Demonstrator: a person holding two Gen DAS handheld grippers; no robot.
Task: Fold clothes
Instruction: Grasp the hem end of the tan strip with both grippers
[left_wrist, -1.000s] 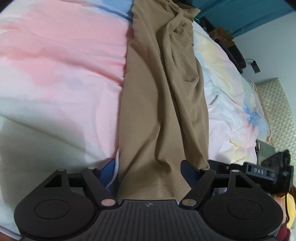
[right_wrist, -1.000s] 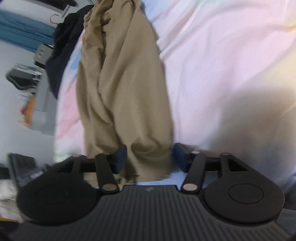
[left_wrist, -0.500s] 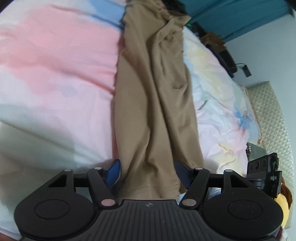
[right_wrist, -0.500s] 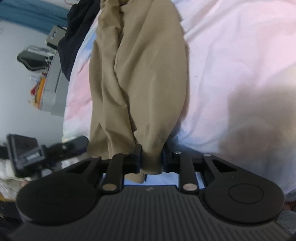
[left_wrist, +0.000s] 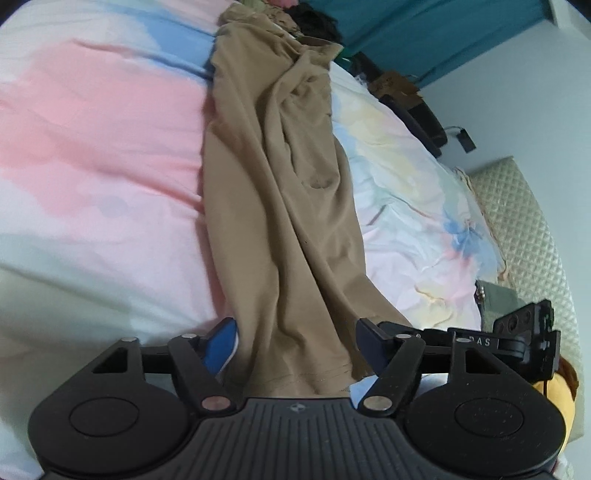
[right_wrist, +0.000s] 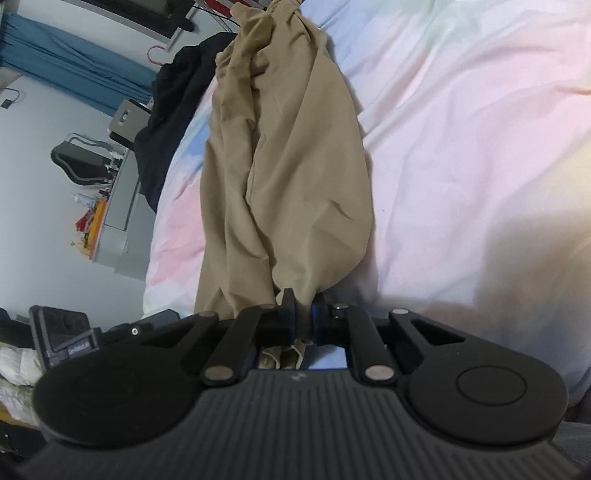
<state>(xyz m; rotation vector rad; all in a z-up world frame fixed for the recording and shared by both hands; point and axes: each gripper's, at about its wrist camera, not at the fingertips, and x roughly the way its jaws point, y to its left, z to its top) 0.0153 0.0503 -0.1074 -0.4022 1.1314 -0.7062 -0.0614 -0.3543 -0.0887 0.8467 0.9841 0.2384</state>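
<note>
Tan trousers (left_wrist: 280, 206) lie lengthwise on the pastel bedsheet (left_wrist: 92, 147), running away from both grippers. My left gripper (left_wrist: 295, 343) has one leg's hem bunched between its blue-padded fingers (left_wrist: 221, 343). Its jaws stand wide and are opening, and the cloth touches the pads without being squeezed. In the right wrist view the trousers (right_wrist: 291, 177) narrow into my right gripper (right_wrist: 303, 317), which is shut on the other hem, and a fold of cloth pokes out behind the pads. The right gripper's body (left_wrist: 517, 332) shows at the right of the left view.
Dark clothes (right_wrist: 170, 122) lie heaped at the bed's far left edge beside a grey desk (right_wrist: 118, 221) with small items. A teal curtain (left_wrist: 406, 33) hangs beyond the bed. A quilted headboard (left_wrist: 524, 229) stands right, with a yellow object (left_wrist: 557, 395) below it.
My right gripper closed from wide open onto the trouser hem. My left gripper narrowed, then widened slightly and rose a little, and the cloth bunched more between its fingers.
</note>
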